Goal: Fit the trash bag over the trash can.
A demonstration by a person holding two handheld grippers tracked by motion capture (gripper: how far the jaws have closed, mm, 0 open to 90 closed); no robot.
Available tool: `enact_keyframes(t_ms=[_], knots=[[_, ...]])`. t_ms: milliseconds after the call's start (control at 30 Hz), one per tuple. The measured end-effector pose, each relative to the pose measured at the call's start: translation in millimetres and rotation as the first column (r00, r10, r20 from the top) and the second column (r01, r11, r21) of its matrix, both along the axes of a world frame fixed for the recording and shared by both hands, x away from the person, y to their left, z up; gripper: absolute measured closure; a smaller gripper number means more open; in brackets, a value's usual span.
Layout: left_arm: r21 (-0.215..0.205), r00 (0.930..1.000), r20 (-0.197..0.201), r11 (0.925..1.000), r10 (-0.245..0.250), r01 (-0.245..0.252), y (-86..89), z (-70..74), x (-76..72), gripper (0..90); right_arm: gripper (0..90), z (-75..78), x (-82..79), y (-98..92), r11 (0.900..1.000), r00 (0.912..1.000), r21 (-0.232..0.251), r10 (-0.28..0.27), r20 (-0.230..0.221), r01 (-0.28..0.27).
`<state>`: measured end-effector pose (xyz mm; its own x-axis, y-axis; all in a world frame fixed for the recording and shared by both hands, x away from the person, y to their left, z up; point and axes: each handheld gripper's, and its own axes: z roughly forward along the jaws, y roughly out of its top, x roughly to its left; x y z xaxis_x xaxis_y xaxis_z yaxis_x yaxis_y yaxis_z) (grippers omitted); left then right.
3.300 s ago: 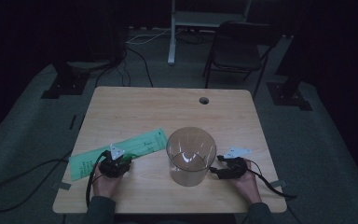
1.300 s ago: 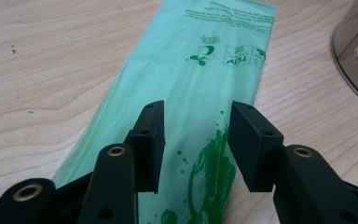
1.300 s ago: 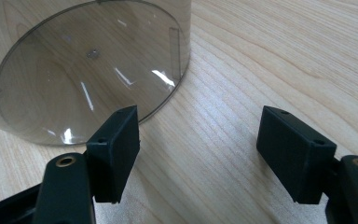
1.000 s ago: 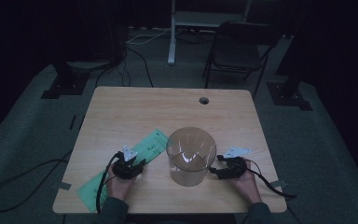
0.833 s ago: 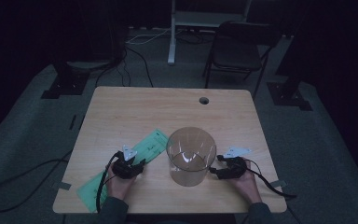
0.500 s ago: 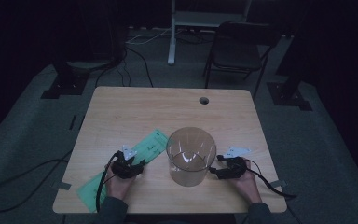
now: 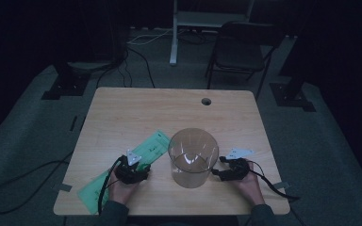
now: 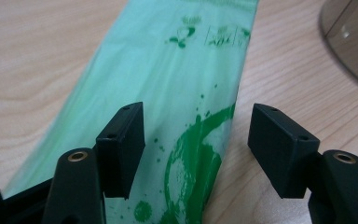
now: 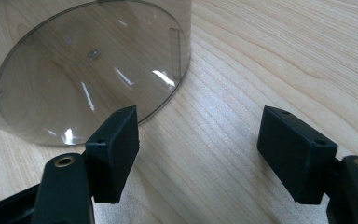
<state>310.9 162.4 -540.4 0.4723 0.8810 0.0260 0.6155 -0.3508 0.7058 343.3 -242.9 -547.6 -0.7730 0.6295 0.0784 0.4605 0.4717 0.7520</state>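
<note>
From the high view, the green bag [image 7: 122, 173] lies flat on the bench [image 7: 136, 113], running from the middle of the frame down to the lower left, where its end reaches the bench's near edge; a few seconds ago it lay further to the left and more level, so it has been dragged nearer and turned. The left tongs [image 7: 143, 169] rest on its middle, and the right tongs [image 7: 214, 173] sit at the foot of the clear container [image 7: 193, 157], low and right of centre. In the left gripper view the left tongs [image 8: 191, 140] have just been opening: the jaws stand wide apart, one over the bag [image 8: 177, 93], the other past its edge over bare wood, and nothing is pinched between them. I take that as the bag let go, so a fresh grip is needed before it goes anywhere. In the right gripper view the right tongs [image 9: 198, 149] also stand apart, empty, with the container [image 9: 88, 70] in the upper left, its wall just beside the left-hand jaw.
</note>
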Motion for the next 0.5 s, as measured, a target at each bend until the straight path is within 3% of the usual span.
enact_keyframes(t_ms=[267,500], knots=[[-0.005,0.9999,-0.011,0.9999,0.008,-0.008,1.9,-0.9,-0.7,27.8,28.2,0.0,0.1,0.0,1.0,1.0,0.001,0.001,0.0,-0.001],[-0.006,1.0,-0.007,1.0,-0.005,0.005,5.1,-1.5,-3.2,26.6,28.2,0.0,0.1,0.0,1.0,1.0,0.0,0.001,0.0,-0.001]])
